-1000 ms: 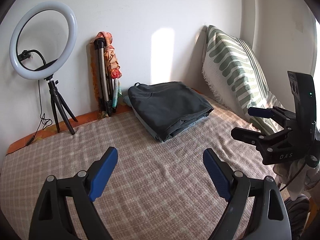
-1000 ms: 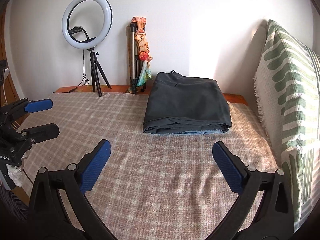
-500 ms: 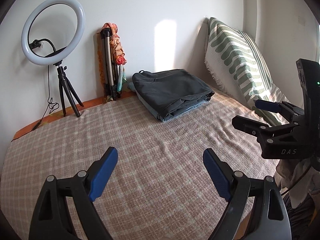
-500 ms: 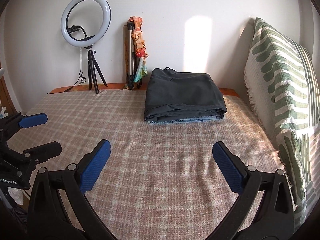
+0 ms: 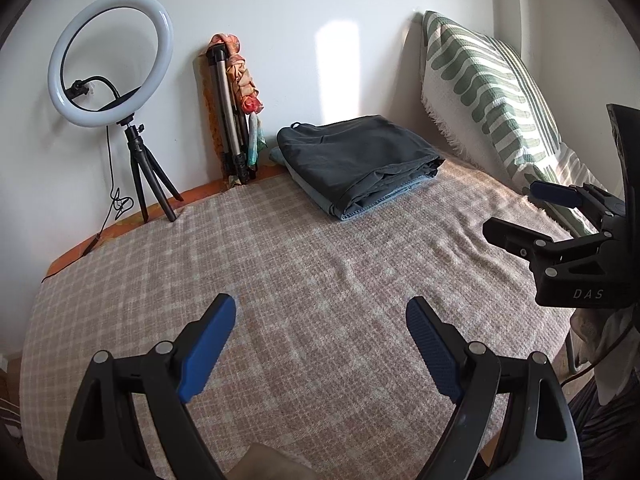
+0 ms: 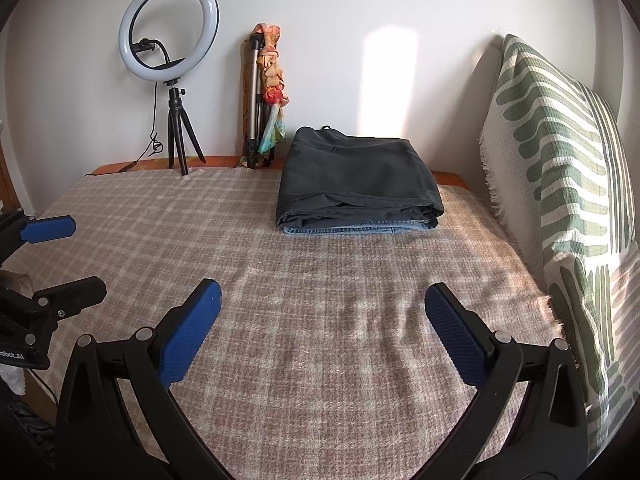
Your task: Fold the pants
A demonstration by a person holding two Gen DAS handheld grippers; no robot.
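Note:
A folded pair of dark grey pants lies at the far side of the bed, on top of a folded blue denim piece. My left gripper hovers open over bare blanket, well short of the pile, with nothing between its blue pads. My right gripper is open too and holds nothing, at about the same distance from the pants. Each gripper shows in the other's view: the right gripper at the right edge, the left gripper at the left edge.
A checked beige blanket covers the bed. A green-and-white patterned pillow leans on the wall at the right. A ring light on a small tripod and a folded tripod with a scarf stand against the back wall.
Both grippers have drawn back and sunk a little, so the pile of pants now looks farther off. Both have stayed open throughout.

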